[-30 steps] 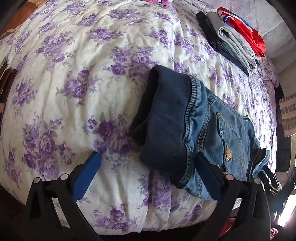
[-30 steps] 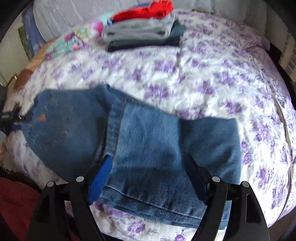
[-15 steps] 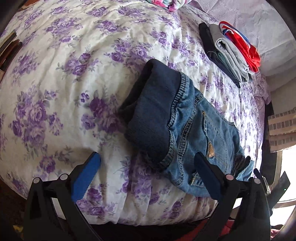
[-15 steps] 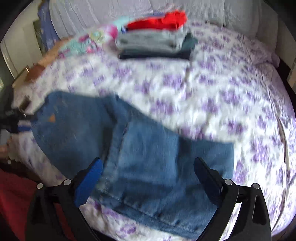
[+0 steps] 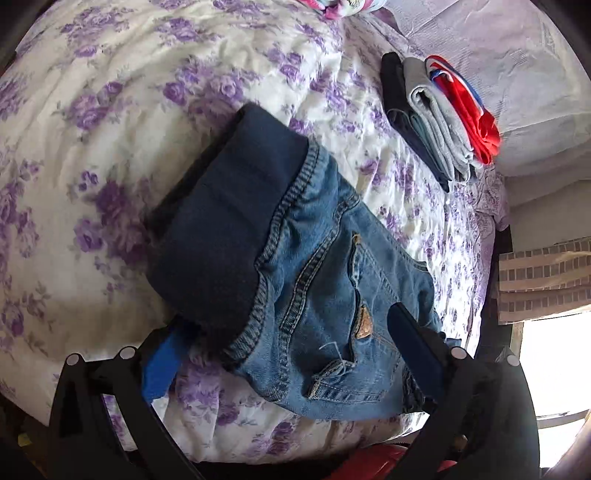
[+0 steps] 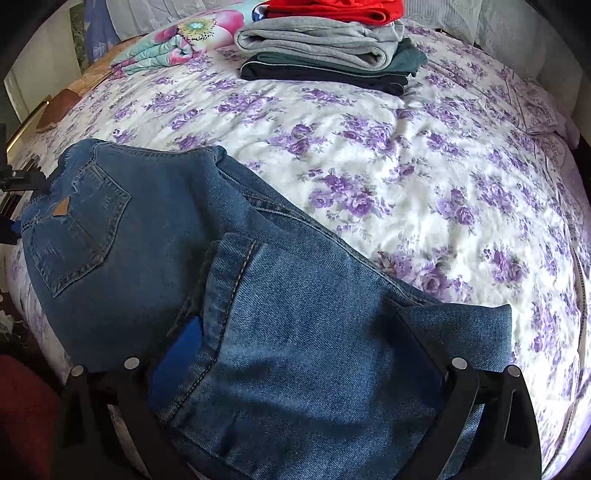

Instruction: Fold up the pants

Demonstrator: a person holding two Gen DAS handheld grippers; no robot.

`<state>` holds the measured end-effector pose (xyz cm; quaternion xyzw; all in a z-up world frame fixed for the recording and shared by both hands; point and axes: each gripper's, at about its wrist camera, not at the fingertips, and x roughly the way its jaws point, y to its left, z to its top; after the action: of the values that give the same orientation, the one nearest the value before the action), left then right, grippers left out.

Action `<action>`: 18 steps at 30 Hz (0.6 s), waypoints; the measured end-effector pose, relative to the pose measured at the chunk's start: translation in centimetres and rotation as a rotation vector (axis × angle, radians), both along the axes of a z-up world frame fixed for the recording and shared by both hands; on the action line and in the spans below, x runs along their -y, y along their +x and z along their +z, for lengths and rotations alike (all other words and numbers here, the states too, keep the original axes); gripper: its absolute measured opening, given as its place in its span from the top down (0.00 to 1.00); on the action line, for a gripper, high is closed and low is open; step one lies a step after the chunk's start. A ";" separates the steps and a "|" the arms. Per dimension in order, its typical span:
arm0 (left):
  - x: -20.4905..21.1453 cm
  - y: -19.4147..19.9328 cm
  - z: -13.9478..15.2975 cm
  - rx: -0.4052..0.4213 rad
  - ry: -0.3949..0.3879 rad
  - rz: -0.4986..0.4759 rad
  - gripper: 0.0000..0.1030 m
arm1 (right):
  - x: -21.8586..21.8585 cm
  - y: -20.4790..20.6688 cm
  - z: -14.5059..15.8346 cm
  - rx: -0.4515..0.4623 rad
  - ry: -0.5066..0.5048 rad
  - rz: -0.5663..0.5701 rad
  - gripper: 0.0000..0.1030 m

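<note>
1. Jeans (image 6: pixel 229 295) lie folded at the near edge of the bed (image 6: pixel 369 155), waistband end to the left.
2. Left tongs (image 5: pixel 284 354) wide, straddling the waistband; contact probably none, view unclear.
3. Right tongs (image 6: pixel 299 354) wide over the folded leg, gripping nothing.
4. Folded clothes stack (image 6: pixel 325 48) at the far side.

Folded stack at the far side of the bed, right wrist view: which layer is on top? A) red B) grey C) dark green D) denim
A: the red garment lies on top of the folded stack, with the grey piece under it and the dark layers at the bottom; the jeans lie apart, nearer the camera.
</note>
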<state>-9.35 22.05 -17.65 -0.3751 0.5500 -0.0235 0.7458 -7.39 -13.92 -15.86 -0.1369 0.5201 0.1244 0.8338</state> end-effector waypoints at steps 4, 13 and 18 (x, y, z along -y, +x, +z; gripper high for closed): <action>-1.1 0.2 -2.4 -0.030 -0.077 0.042 0.05 | -0.1 0.0 0.0 0.001 -0.001 -0.001 0.03; -1.0 0.9 -1.2 -0.018 -0.016 0.078 0.32 | -0.3 0.0 1.8 0.019 -0.006 -0.001 0.04; -1.2 0.4 -0.2 -0.007 0.063 0.063 0.65 | -1.1 -1.4 2.5 0.073 -0.037 0.064 0.03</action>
<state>-8.92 23.24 -17.83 -0.3686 0.5410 0.0185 0.7557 -8.78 -12.82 -13.34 -0.1735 0.4867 0.1363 0.8453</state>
